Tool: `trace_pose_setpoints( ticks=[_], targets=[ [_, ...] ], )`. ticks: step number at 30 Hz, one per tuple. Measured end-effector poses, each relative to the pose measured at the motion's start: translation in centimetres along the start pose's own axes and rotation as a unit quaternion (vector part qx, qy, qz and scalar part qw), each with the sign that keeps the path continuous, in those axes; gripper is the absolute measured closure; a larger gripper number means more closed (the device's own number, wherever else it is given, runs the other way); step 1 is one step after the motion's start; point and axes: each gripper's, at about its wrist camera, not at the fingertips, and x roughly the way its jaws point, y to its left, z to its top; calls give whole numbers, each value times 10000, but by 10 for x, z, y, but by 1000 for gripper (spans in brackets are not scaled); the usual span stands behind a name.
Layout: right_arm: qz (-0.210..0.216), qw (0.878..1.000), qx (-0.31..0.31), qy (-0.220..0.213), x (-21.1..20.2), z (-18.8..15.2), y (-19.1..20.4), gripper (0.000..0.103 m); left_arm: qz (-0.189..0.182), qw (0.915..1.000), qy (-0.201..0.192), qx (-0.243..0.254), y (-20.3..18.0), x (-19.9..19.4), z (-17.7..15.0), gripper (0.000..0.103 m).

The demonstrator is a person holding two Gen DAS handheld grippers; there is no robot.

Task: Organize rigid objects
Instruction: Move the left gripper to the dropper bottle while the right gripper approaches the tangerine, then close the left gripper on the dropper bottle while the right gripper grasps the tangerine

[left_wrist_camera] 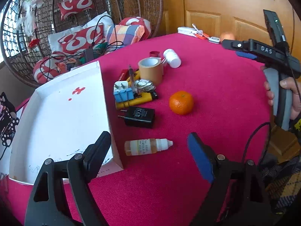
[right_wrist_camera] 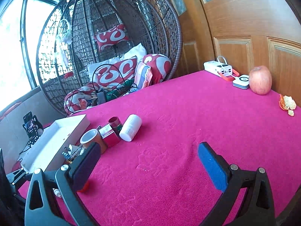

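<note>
Left wrist view looked down on a table (left_wrist_camera: 216,86) covered in bright pink cloth. Beyond its far edge stood a wicker hanging chair (right_wrist_camera: 112,28) heaped with red-and-white cushions (left_wrist_camera: 79,39) and trailing black cables, with a window to its left and wooden door panels (left_wrist_camera: 222,5) to its right. An empty white tray (left_wrist_camera: 62,116) sat on the table's left side. Just right of it lay a cluster: a black charger (left_wrist_camera: 140,116), a yellow lighter (left_wrist_camera: 135,100), a blue-and-white plug (left_wrist_camera: 122,92), a roll of brown tape (left_wrist_camera: 150,69) and a white pill bottle (left_wrist_camera: 172,58) on its side. An orange (left_wrist_camera: 181,102) sat apart to the right, and a small dropper bottle (left_wrist_camera: 146,146) lay on its side nearest me. At the far corner were a white power bank (right_wrist_camera: 218,66), an apple (right_wrist_camera: 260,80) and some scraps of peel (right_wrist_camera: 287,103).

My left fingers (left_wrist_camera: 148,154) stood wide apart with the dropper bottle on the cloth between them, neither pad touching it; one finger (left_wrist_camera: 97,150) overlapped the tray's near corner.

My right fingers (right_wrist_camera: 148,162) were also spread wide and empty above bare cloth, the tape roll just beyond the left one. From the left view I could see my right hand (left_wrist_camera: 293,98) wrapped around its grey handle.
</note>
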Motion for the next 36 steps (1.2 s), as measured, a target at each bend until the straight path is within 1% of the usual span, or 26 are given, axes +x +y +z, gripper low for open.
trace_pose_setpoints(
  ticks=[2,3,4,5,7,9,11,14,15,17,19,21,22,25,26,28,29,30,33,34,35,36],
  targets=[
    [74,10000,-17,8,-1,0,2,0,-539,9985,29,-23,-6,-1,-1,18],
    [103,9999,0,34,0,0,3,0,-706,9975,66,-20,-11,0,-2,18],
    [136,9999,58,85,-2,-3,-1,0,-790,9968,118,28,-15,2,-3,18],
    [169,9997,107,129,-1,-3,-4,0,-781,9967,195,96,-18,6,-5,18],
    [196,9994,186,199,2,-5,-7,0,-544,9978,344,129,-20,11,-7,18],
    [195,9992,232,259,3,-7,-9,0,-379,9984,426,-55,-9,14,-10,18],
    [194,9992,235,258,2,-8,-10,0,-273,9983,428,-297,4,13,-13,19],
    [201,9993,189,259,1,-10,-9,0,240,9976,473,-454,20,14,-19,21],
    [223,9992,169,289,2,-10,-7,0,315,9967,519,-530,25,15,-20,21],
    [306,9988,118,365,4,-12,-3,0,152,9961,570,-651,28,17,-18,21],
    [445,9979,-36,472,8,-14,6,0,4,9972,555,-492,20,20,-16,21],
    [618,9957,-267,637,13,-15,20,0,72,9979,622,-192,8,28,-12,21],
    [723,9938,-349,767,17,-16,26,0,127,9975,688,-120,4,33,-10,21],
    [1163,9839,-480,1271,31,-19,44,0,12,9966,770,-305,8,42,-5,20],
    [1272,9805,-549,1391,35,-21,51,0,37,9965,761,-350,10,43,-4,21],
    [1365,9749,-833,1550,39,-25,65,0,91,9963,733,-444,14,41,-5,28],
    [1373,9722,-1023,1599,40,-27,73,0,109,9962,724,-481,17,40,-5,35],
    [1385,9693,-1195,1641,41,-28,79,1,114,9960,726,-500,19,39,-5,40],
    [1448,9597,-1578,1819,48,-33,97,5,72,9957,743,-554,21,37,-6,40],
    [1461,9565,-1674,1891,51,-35,102,9,78,9956,743,-559,21,37,-6,40],
    [1451,9535,-1768,1962,56,-38,106,15,80,9956,743,-569,21,37,-6,40],
    [1434,9504,-1851,2047,61,-40,109,18,74,9955,741,-584,21,36,-6,40]
  ],
)
